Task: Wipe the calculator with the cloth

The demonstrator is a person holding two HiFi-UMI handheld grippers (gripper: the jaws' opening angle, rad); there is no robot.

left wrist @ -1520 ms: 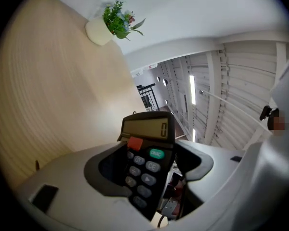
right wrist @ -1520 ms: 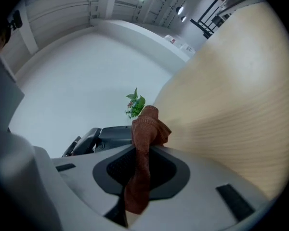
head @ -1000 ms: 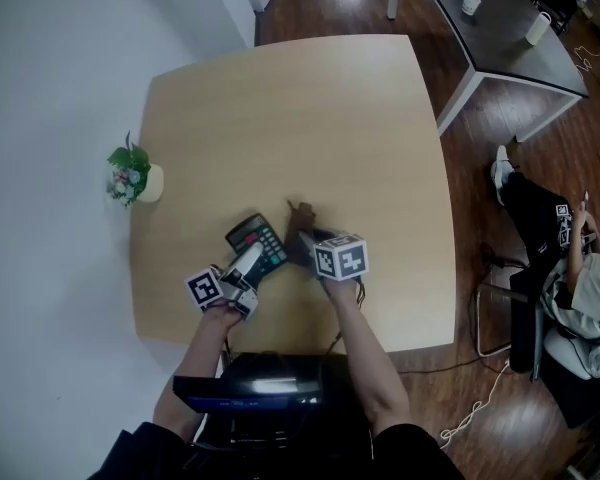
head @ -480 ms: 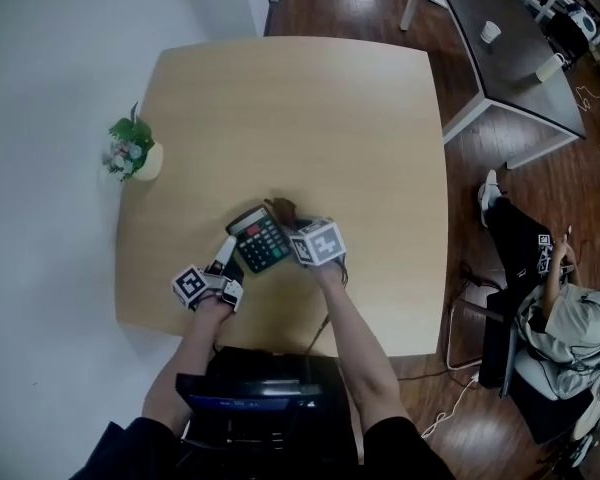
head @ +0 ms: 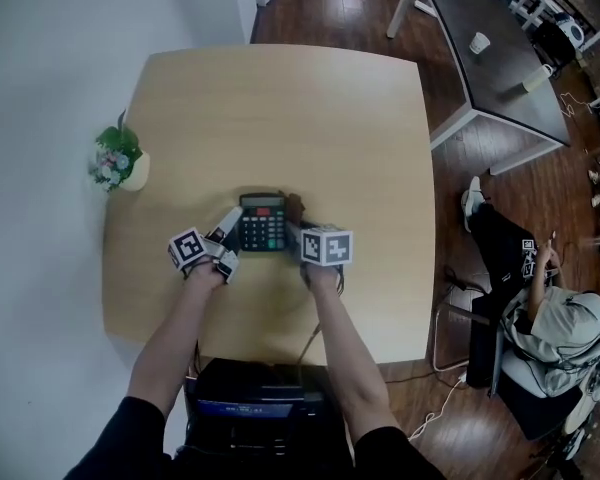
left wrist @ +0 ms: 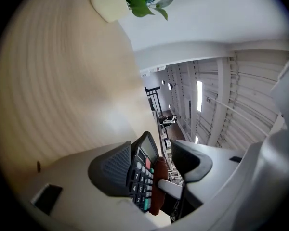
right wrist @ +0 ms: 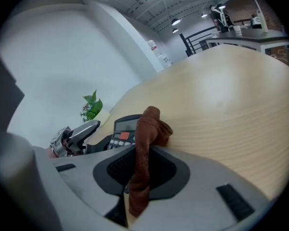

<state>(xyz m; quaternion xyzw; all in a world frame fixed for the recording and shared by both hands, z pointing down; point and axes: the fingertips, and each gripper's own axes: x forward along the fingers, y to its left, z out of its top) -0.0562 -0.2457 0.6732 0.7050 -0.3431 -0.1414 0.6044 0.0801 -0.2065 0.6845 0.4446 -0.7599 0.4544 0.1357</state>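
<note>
Flowers in a little pot sit at the left edge of the wooden table. Next comes the left gripper. Its jaws stand wide apart and have just been closing a bit, with the left end of the calculator between them. The jaw on the side of the keys does not touch them, so nothing is squeezed yet.

The calculator rests near the front middle of the table. I think it is hard and light, and it may slide fast on smooth wood. It is best held by its side edges, not by the keys or the screen.

Right of it, the right gripper has its jaws shut tight on the brown cloth, which looks soft and floppy. From above, its marker cube hides most of the cloth. I cannot tell if the cloth touches the calculator.
</note>
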